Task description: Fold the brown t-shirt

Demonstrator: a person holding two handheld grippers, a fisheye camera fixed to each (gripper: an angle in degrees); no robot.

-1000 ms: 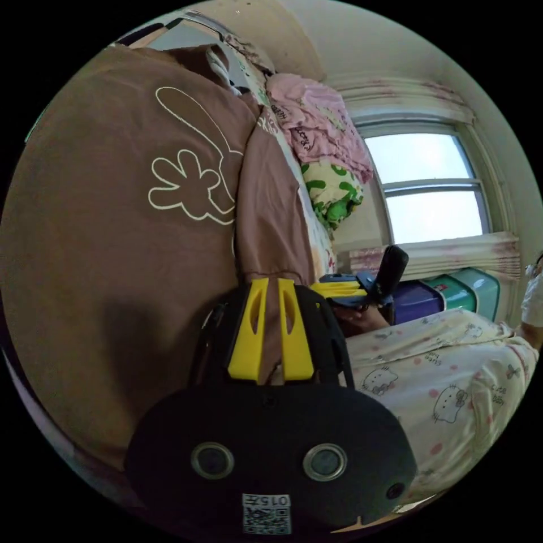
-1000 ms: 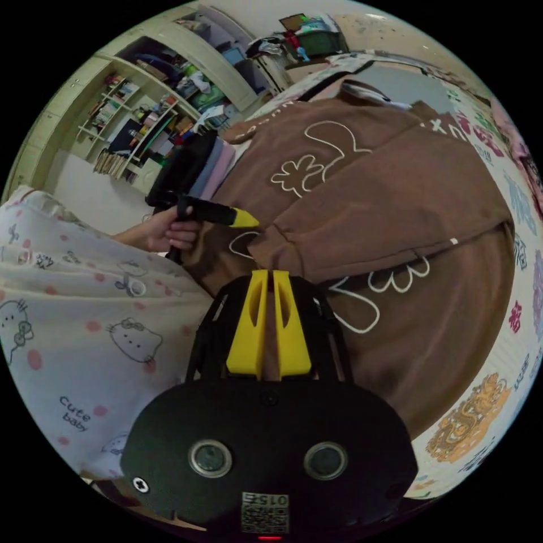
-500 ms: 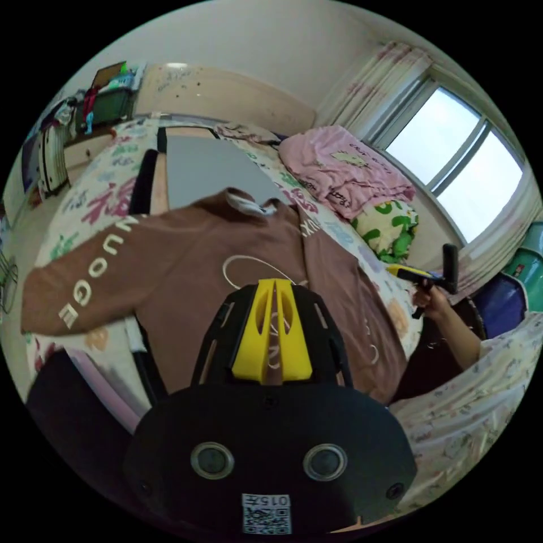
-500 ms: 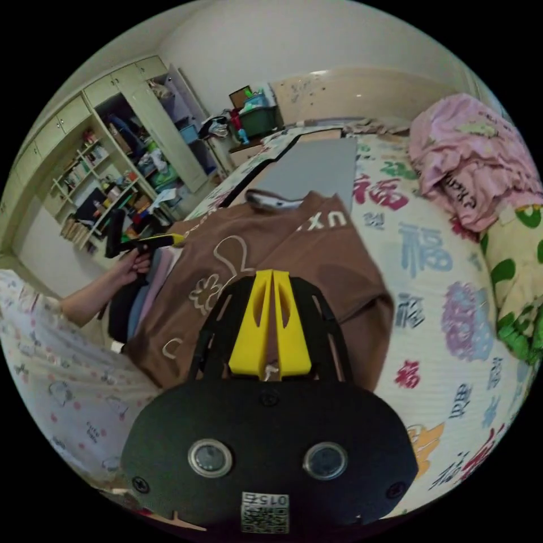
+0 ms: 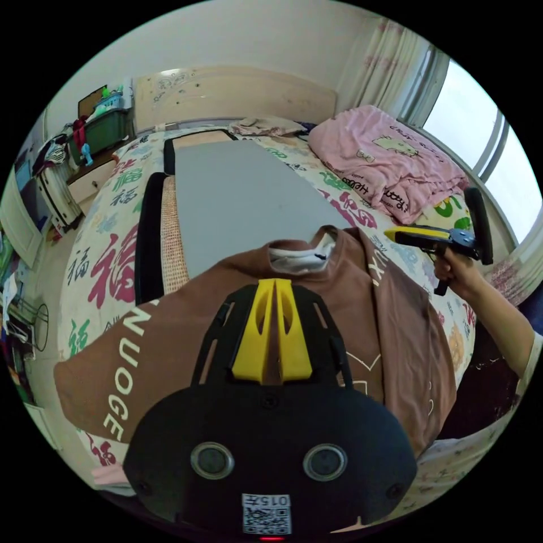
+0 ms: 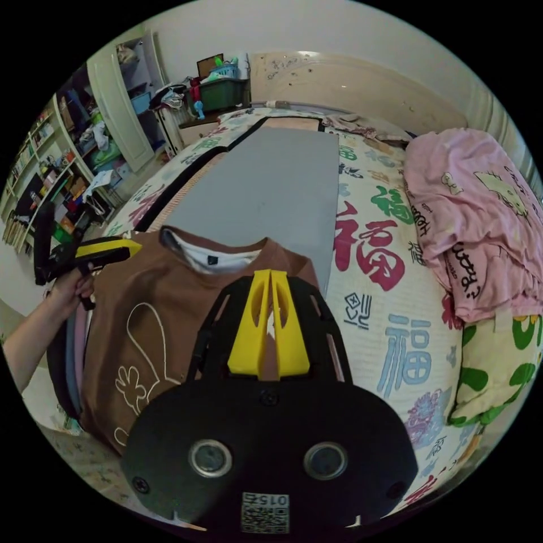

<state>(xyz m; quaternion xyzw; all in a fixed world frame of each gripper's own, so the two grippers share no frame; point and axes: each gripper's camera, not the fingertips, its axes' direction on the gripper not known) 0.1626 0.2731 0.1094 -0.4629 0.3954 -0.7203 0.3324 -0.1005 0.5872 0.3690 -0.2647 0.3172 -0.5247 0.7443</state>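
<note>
The brown t-shirt (image 5: 169, 339) (image 6: 153, 294) lies spread on the bed, its white-lined collar (image 5: 300, 259) pointing toward the headboard. A lettered sleeve hangs over the bed's near left edge, and a cream cartoon outline marks the chest. My left gripper (image 5: 274, 283) (image 6: 136, 246) sits at the shirt's left shoulder with its jaws together and brown cloth in the slit. At the right shoulder, my right gripper (image 6: 270, 274) (image 5: 390, 233) is shut the same way on brown cloth. A hand (image 5: 452, 271) holds the right gripper.
A grey mat (image 5: 237, 192) (image 6: 271, 181) runs up the bed beyond the collar, over a printed sheet (image 6: 396, 317). On the window side lie a pink blanket (image 6: 469, 215) and a green-patterned pillow (image 6: 498, 362). Open shelves and a cupboard (image 6: 56, 169) stand on the left.
Both cameras have swung up from close over bunched cloth to look along the bed. The shirt, bunched and folded over a second ago, now lies flatter with its collar forward. Both grippers stay shut.
</note>
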